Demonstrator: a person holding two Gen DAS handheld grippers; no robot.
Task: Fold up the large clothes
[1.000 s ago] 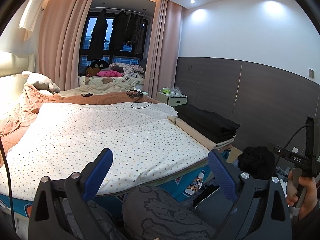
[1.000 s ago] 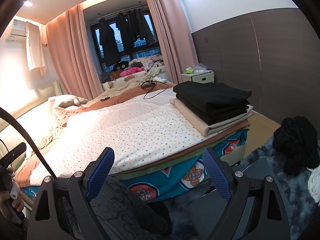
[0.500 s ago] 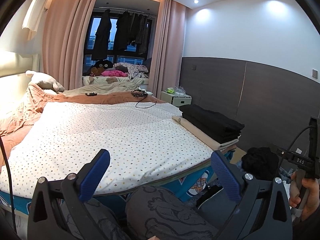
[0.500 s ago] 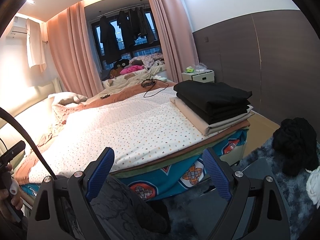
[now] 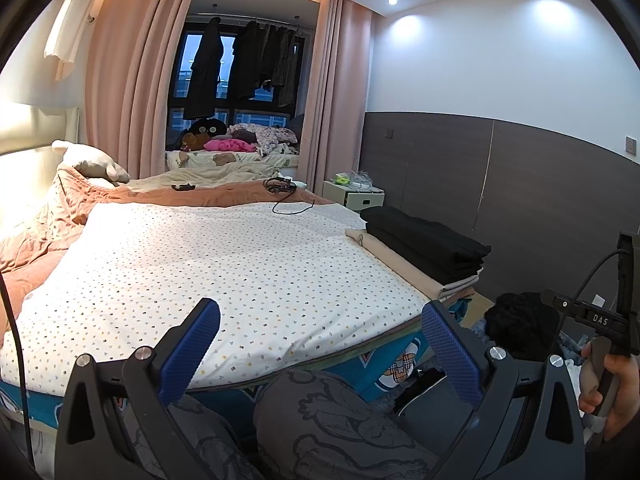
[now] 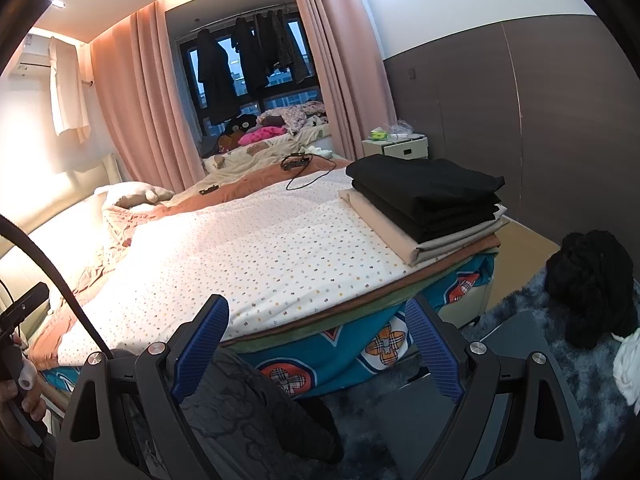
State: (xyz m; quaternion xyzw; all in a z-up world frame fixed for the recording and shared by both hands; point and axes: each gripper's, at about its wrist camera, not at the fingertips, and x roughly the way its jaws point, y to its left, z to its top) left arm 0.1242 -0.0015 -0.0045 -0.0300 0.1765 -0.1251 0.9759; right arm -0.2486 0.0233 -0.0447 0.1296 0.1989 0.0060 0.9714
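A stack of folded black and beige clothes [image 5: 424,246] lies at the right edge of the bed's dotted white sheet [image 5: 224,272]; it also shows in the right wrist view [image 6: 424,196]. A crumpled black garment [image 6: 592,284] lies in a heap on the floor to the right, also seen in the left wrist view [image 5: 520,320]. My left gripper [image 5: 320,320] is open and empty, held in front of the bed's near edge. My right gripper [image 6: 316,316] is open and empty, also before the near edge.
The person's knees in grey patterned trousers [image 5: 340,428] are just below both grippers. A brown quilt [image 5: 36,240] and pillow [image 5: 92,164] lie at the bed's left. A cable [image 6: 308,172] lies at the far end. A white nightstand [image 6: 396,146] stands by the wall. A white cloth [image 6: 628,360] lies on the shaggy rug [image 6: 568,364].
Both grippers have shifted only slightly, the left wrist view tilting a little up and right. Both stay open and empty. The clothes have not moved.
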